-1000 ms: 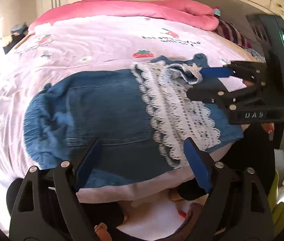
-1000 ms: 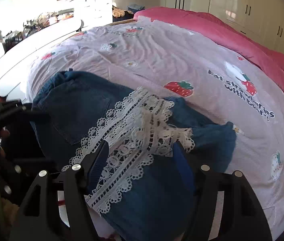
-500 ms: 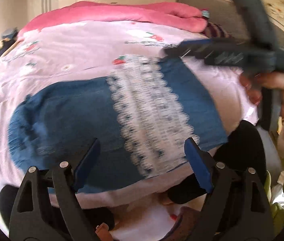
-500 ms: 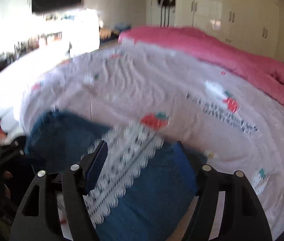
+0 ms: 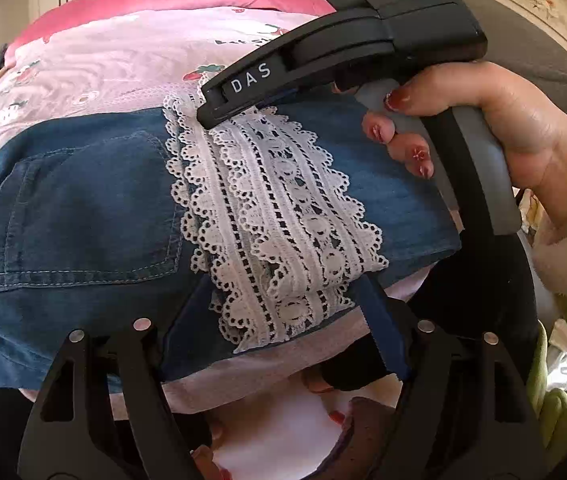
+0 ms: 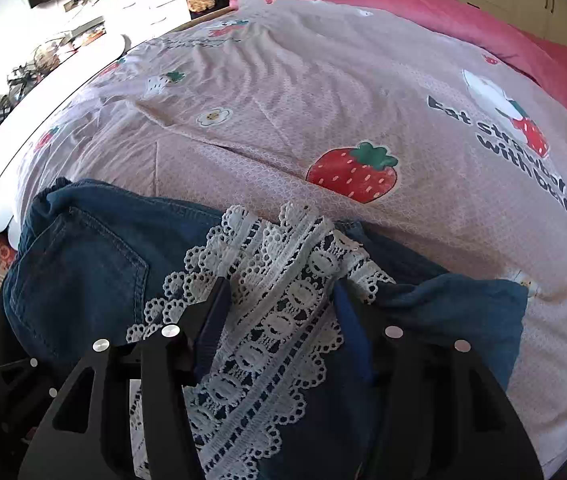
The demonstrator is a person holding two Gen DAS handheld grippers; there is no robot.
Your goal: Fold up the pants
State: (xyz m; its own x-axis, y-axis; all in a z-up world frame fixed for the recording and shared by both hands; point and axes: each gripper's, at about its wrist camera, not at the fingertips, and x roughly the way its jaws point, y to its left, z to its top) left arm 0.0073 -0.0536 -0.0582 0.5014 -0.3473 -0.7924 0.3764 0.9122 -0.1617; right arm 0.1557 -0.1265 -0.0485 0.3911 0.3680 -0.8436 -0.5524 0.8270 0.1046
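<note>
1. Centrally, folded blue denim pants (image 5: 95,216) with a white lace band (image 5: 275,216) are lying near the lower edge of the pink strawberry-print bedsheet (image 6: 323,92), whose upper expanse is lying open.
2. Left gripper (image 5: 279,320) is hovering low, fingers spread.
3. Right gripper (image 6: 279,308) is angling over the lace, fingers spread.

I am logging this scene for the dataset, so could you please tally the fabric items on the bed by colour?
Blue: 1, the denim pants with white lace trim.
Pale pink: 1, the strawberry-print sheet.
Bright pink: 1, the quilt along the far side.
Total: 3.
</note>
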